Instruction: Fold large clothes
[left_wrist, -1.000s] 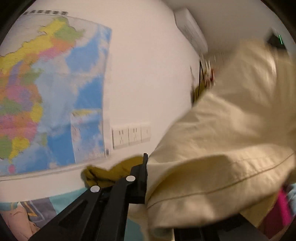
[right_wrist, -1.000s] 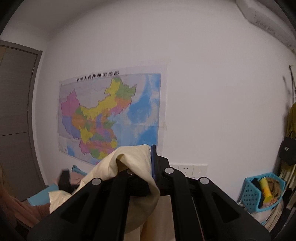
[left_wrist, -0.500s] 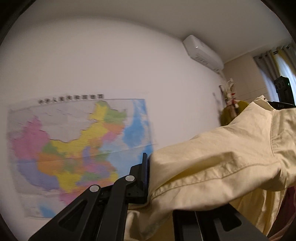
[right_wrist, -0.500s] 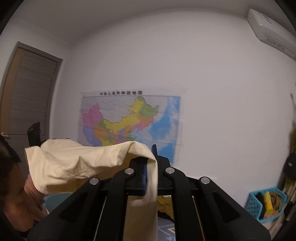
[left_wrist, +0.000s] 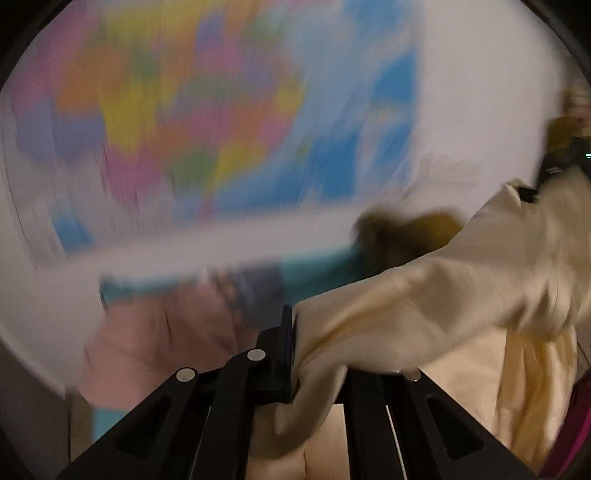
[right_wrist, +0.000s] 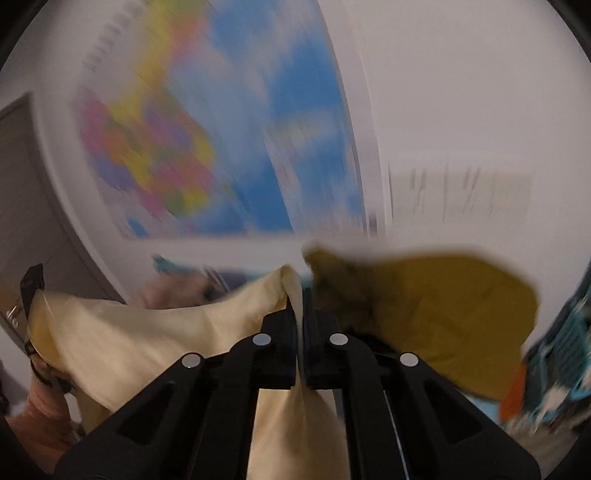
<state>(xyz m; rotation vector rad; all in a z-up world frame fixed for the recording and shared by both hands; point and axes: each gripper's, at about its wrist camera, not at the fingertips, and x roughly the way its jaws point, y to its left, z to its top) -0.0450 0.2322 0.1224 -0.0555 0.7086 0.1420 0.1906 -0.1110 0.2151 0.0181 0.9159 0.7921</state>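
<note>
A large cream-yellow garment is stretched between my two grippers. My left gripper is shut on one edge of it, and the cloth runs off to the right, where the other gripper's dark tip shows. In the right wrist view my right gripper is shut on a pinched fold of the cream garment, which sags away to the left toward the left gripper's dark tip. Both views are heavily blurred.
A coloured wall map fills the white wall ahead. A mustard-yellow cloth lies on a teal-edged surface below it, with a pink cloth to the left. A blue basket is at the right, a grey door at the left.
Both grippers have swung down from pointing high at the wall to pointing at the map's lower part and the surface below. The cream garment stays gripped in both.
</note>
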